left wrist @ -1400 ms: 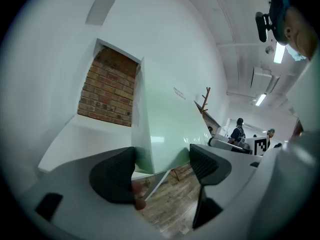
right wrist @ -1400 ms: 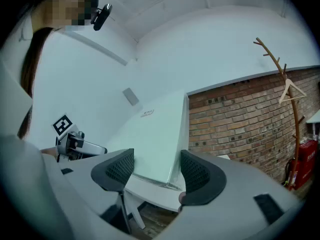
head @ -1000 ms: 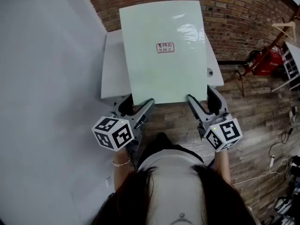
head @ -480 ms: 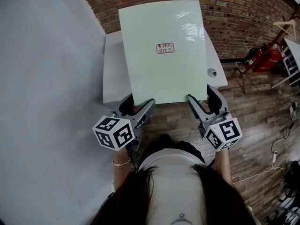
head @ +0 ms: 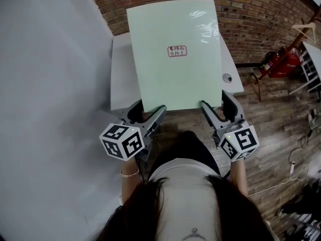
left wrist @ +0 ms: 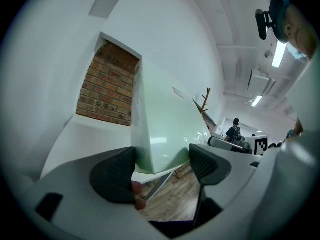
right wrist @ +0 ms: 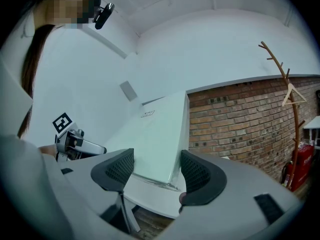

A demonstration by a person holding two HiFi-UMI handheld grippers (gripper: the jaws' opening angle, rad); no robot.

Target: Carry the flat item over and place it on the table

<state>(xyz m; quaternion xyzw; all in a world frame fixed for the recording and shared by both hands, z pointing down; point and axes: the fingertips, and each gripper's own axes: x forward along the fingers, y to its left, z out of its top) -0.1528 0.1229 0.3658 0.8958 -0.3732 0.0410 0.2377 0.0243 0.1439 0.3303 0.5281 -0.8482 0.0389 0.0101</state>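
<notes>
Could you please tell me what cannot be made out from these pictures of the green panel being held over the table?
- Label on the green panel: head view, print too small to read.
- White table: head view, mostly hidden under the panel; whether they touch cannot be told.
- Panel's near corners: head view, covered by the left gripper and right gripper.

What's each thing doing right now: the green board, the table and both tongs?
board: held by its near edge, over the table.
left tongs: shut on the board's near left corner.
right tongs: shut on the board's near right corner.
table: standing, partly covered by the board.
</notes>
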